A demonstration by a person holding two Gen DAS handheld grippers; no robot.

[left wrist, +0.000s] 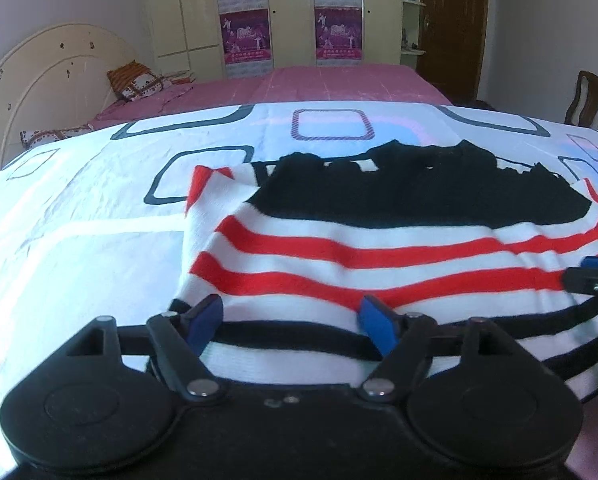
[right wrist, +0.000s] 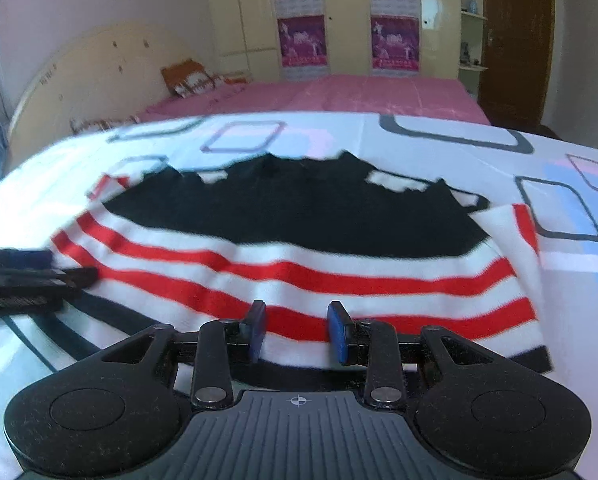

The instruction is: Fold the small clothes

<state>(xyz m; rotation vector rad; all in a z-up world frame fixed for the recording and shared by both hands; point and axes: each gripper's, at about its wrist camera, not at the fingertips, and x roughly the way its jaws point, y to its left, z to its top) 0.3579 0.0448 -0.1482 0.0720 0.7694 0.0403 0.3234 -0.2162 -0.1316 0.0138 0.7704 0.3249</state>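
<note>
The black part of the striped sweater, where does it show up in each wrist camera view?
Left wrist: black part of the sweater sits right of centre, beyond the red stripes.
Right wrist: same black part, centre, slightly left.
Shared landmark: the pink bed behind.

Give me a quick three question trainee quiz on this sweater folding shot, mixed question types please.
1. True or false: the left gripper stands open at the near hem of the red, white and black striped knit sweater.
2. What lies under the sweater? A) white bedsheet printed with rounded rectangles B) bare wooden floor C) glass table
3. Fill in: the pads on the right gripper are coloured ____.

Key: 1 true; 2 A; 3 blue
</note>
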